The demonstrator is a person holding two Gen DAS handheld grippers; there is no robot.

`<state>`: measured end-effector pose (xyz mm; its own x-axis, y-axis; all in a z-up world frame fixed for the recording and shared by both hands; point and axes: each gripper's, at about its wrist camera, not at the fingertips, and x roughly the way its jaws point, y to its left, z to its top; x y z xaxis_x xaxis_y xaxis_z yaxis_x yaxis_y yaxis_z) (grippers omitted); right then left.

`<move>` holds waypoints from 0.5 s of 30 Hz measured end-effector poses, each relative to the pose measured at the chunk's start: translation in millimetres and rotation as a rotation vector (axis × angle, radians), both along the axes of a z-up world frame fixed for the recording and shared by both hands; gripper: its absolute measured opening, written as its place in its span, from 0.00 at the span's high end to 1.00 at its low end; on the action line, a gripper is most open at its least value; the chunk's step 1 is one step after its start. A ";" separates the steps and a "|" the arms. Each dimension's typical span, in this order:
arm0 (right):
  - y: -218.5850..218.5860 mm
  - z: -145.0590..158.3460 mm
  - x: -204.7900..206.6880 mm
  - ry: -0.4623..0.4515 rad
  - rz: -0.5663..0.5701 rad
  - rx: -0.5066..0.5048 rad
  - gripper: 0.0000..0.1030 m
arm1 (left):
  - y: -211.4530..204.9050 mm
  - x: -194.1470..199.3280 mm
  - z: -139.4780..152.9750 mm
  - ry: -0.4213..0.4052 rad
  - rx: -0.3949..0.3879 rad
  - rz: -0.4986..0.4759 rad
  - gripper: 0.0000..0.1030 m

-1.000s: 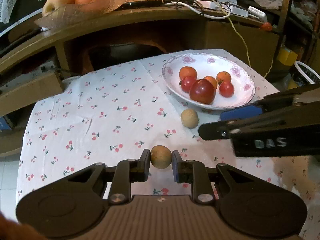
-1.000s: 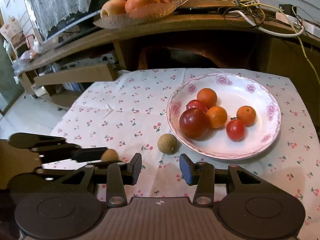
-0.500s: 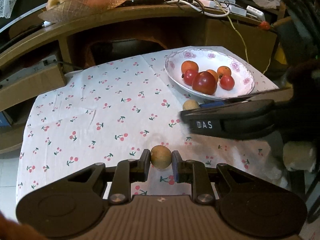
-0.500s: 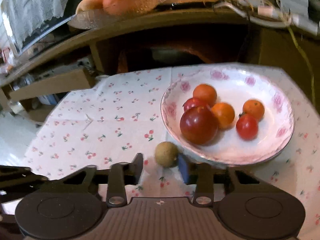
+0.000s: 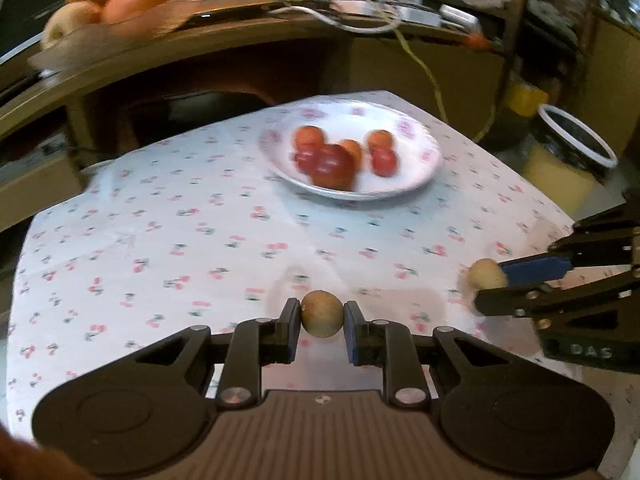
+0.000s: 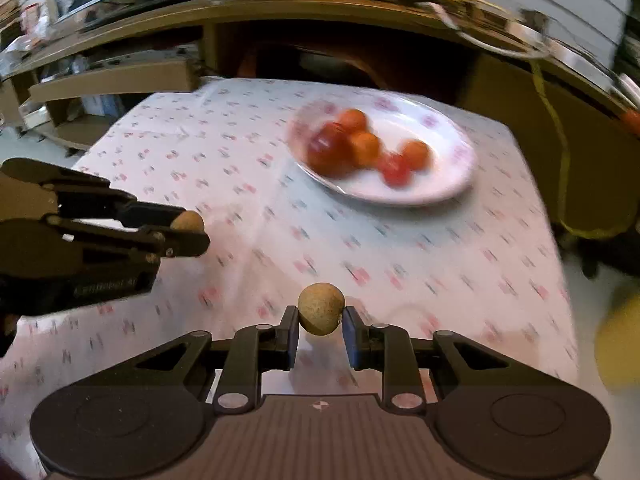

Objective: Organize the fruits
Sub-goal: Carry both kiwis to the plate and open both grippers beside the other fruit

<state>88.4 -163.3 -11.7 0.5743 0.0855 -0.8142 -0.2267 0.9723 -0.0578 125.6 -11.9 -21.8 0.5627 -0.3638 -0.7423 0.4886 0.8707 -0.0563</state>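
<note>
My left gripper (image 5: 322, 318) is shut on a small round brown fruit (image 5: 322, 314) and holds it above the cherry-print tablecloth (image 5: 180, 220). My right gripper (image 6: 320, 320) is shut on a second small brown fruit (image 6: 321, 308), also held above the cloth. Each gripper shows in the other's view: the right one (image 5: 492, 284) with its fruit (image 5: 485, 274) at the right, the left one (image 6: 192, 228) with its fruit (image 6: 187, 221) at the left. A white floral plate (image 5: 420, 148) with several red and orange fruits (image 5: 334, 162) sits at the far side of the table; it also shows in the right wrist view (image 6: 444, 188).
A wooden shelf (image 5: 240, 52) runs behind the table, with a glass dish of large oranges (image 5: 116, 0) and tangled cables (image 5: 340, 8) on it. A white-rimmed bucket (image 5: 576, 136) stands on the floor to the right. The table edge (image 6: 560, 240) drops off at the right.
My right gripper has closed on the brown fruit that lay beside the plate and lifted it back from the plate. My left gripper still holds its fruit; both views have pulled back.
</note>
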 end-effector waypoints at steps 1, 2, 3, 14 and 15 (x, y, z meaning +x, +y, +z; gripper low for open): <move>-6.2 -1.4 -5.7 0.003 -0.020 -0.002 0.76 | -6.3 -3.3 -0.7 0.000 0.007 -0.015 0.72; -12.1 -4.5 -10.2 0.011 -0.035 -0.002 0.76 | -11.8 -6.3 -1.5 -0.001 0.016 -0.029 0.72; -15.0 -8.5 -13.2 0.018 -0.041 -0.004 0.76 | -18.7 -10.0 -3.1 -0.006 0.032 -0.047 0.72; -23.8 -15.4 -27.1 -0.012 -0.009 0.019 0.64 | -30.0 -32.2 -14.1 -0.034 0.113 -0.029 0.71; -26.5 -14.2 -30.5 -0.008 -0.007 0.029 0.61 | -27.4 -35.3 -14.0 -0.034 0.125 -0.025 0.71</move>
<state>57.9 -189.8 -25.8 0.5816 0.1044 -0.8067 -0.2190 0.9752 -0.0317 90.3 -39.3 -35.8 0.5801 -0.2837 -0.7636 0.5096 0.8577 0.0686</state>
